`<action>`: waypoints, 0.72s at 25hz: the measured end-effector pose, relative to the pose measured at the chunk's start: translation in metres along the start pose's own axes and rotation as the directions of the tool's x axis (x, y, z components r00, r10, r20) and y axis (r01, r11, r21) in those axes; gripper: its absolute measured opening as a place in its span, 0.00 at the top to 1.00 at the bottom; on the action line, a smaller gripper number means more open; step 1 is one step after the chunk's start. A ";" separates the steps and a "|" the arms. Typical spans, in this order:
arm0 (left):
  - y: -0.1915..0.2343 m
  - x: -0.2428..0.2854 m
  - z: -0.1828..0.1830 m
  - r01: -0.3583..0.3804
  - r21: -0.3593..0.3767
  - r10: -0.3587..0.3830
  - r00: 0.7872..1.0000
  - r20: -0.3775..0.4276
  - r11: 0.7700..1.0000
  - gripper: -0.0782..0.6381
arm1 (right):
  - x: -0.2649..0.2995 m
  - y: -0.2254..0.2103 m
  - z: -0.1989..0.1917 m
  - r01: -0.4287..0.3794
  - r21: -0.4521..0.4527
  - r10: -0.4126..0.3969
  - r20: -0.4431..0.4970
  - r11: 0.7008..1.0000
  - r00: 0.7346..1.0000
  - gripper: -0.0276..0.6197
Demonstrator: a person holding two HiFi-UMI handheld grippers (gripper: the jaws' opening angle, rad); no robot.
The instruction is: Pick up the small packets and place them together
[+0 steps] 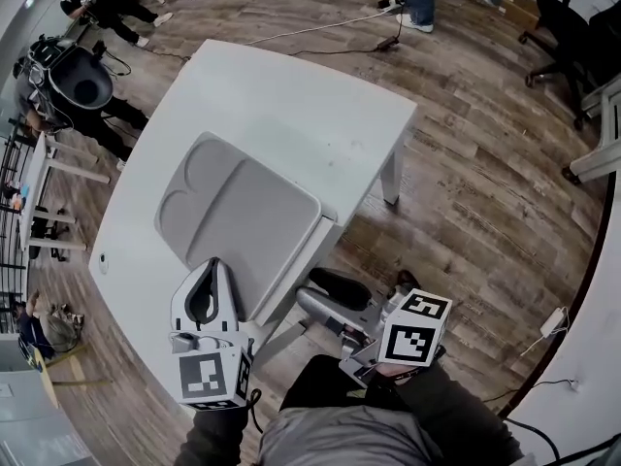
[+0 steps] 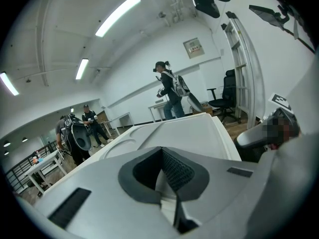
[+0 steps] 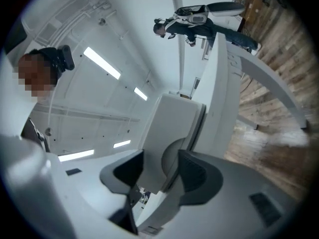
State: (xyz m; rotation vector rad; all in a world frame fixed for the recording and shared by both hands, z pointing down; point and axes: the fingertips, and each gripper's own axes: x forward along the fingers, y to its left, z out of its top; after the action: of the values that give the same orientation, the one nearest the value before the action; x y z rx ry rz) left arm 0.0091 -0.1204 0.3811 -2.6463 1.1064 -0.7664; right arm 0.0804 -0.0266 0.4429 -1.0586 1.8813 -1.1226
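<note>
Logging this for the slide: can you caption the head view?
Left gripper shut and right gripper open, held before a white table bearing a grey divided tray; no packets visible.

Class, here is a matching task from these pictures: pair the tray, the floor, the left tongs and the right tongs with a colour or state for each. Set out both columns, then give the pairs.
Column one:
1. tray
2. floor
3. left tongs
4. right tongs

Column two:
A. jaws apart, gripping nothing
B. brown wood planks
C. grey, lying on the white table
D. jaws together, nothing between them

Pairs: 1-C, 2-B, 3-D, 4-A
</note>
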 end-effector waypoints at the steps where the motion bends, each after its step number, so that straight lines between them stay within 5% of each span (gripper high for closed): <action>1: -0.001 0.000 -0.001 0.005 0.002 -0.005 1.000 -0.004 1.000 0.89 | 0.000 0.000 -0.001 0.026 0.012 -0.026 -0.005 1.000 1.000 0.59; 6: -0.001 -0.001 -0.002 0.027 -0.007 -0.028 1.000 -0.009 1.000 0.89 | 0.002 -0.007 0.012 0.090 0.168 -0.101 0.056 0.982 0.993 0.52; 12: -0.001 0.000 -0.001 0.037 -0.008 -0.037 0.999 -0.011 0.999 0.89 | 0.012 -0.007 0.021 0.089 0.217 -0.110 0.086 0.972 0.990 0.48; 15: -0.001 -0.001 -0.001 0.036 -0.010 -0.037 0.999 -0.018 0.999 0.89 | 0.010 -0.008 0.020 0.095 0.222 -0.116 0.083 0.971 0.990 0.49; 18: -0.001 -0.002 0.000 0.034 -0.008 -0.034 0.999 -0.012 0.999 0.89 | 0.009 -0.003 0.021 0.055 0.270 -0.086 0.105 0.961 0.991 0.61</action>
State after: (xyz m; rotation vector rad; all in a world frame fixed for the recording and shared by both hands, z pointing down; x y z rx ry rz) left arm 0.0080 -0.1185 0.3809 -2.6767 1.0722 -0.7878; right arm 0.0955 -0.0428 0.4360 -1.0196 1.5615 -1.2857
